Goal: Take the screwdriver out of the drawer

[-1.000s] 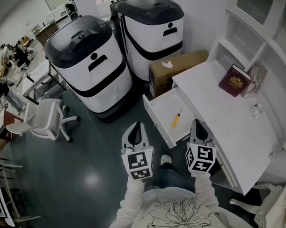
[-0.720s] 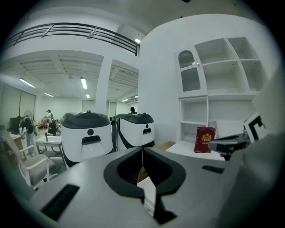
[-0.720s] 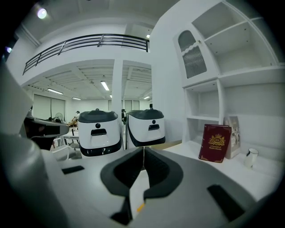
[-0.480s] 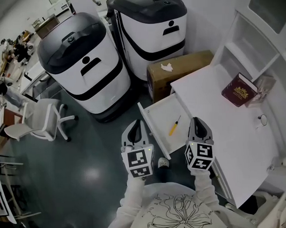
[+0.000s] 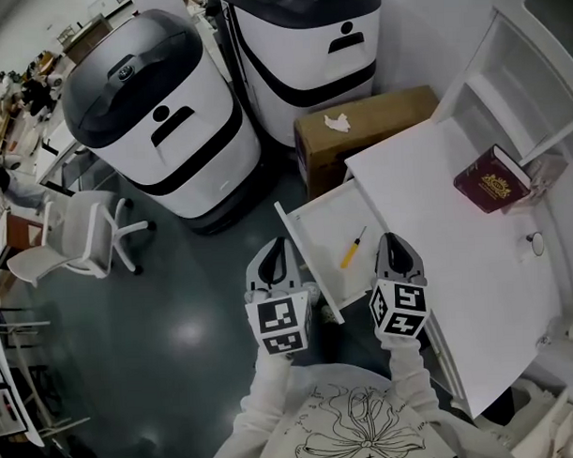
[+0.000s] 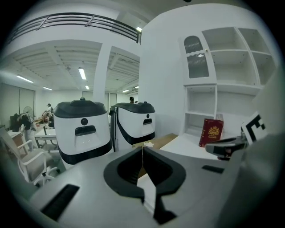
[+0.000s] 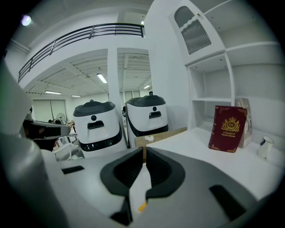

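The step in hand is the approach. The shallow white drawer [image 5: 297, 234] is already pulled out, and the yellow-handled screwdriver with a thin metal shaft [image 5: 354, 248] lies untouched on its floor, just ahead of the right claw [image 5: 390, 240] and a little to its left, between the two claws. In the right gripper view the yellow handle [image 7: 141, 206] shows low down through the slit below the jaws.

Both claws are closed and carry nothing: the right claw's jaws meet at their tips, and the left claw [image 5: 275, 246] likewise has its jaws together, hanging over the floor just outside the drawer's near rim.

By my reading the next move falls to the right claw. It needs to open its jaws, dip down into the drawer, and straddle the screwdriver across its length, probably at the thicker handle, before closing and lifting clear of the drawer wall.

The drawer belongs to a white counter [image 5: 456, 255] to the right of the right claw, bearing a dark red hardback book [image 5: 492, 179] and backed by white shelves [image 5: 506, 65]. Well ahead of the claws stand a brown cardboard box [image 5: 377, 122] and two large white-and-black drum-shaped machines [image 5: 151, 115], on a dark grey-green glossy floor [image 5: 178, 349]. A white swivel chair [image 5: 76, 240] stands well off to the left of the left claw.
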`<state>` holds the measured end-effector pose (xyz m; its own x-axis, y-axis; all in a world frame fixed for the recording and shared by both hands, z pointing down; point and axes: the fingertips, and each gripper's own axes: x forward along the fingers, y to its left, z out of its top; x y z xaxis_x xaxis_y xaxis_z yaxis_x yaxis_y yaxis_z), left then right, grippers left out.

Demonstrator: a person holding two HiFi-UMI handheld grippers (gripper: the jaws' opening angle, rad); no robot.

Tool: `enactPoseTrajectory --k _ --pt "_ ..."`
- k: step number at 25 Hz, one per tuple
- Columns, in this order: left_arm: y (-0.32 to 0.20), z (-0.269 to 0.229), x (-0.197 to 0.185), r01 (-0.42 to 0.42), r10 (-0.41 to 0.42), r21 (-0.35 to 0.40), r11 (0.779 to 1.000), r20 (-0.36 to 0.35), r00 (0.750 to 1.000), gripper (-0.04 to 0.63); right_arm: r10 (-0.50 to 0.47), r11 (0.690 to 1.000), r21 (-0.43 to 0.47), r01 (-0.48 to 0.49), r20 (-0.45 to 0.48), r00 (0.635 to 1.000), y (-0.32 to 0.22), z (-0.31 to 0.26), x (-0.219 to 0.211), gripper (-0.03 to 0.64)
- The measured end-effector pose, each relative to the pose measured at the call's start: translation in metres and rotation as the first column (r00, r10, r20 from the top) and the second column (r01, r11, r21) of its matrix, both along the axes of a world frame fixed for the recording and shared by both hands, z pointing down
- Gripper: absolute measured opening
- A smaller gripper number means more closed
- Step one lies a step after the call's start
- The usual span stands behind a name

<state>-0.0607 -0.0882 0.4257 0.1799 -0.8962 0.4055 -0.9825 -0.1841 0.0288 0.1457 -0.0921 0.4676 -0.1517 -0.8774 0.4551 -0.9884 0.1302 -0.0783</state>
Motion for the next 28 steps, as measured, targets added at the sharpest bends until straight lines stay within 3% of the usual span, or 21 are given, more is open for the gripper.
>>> enactPoseTrajectory --k 16,28 --pt "-0.075 0.065 0.0 -0.107 0.107 -0.143 0.984 -0.005 0.994 0.008 0.059 0.985 -0.16 -0.058 0.004 0.998 -0.049 0.072 -0.015 0.006" --pt "-0.106 0.121 0.014 -0.185 0.188 -0.23 0.955 -0.009 0.982 0.008 0.094 0.956 -0.282 -0.085 0.018 0.995 -0.067 0.142 -0.019 0.064"
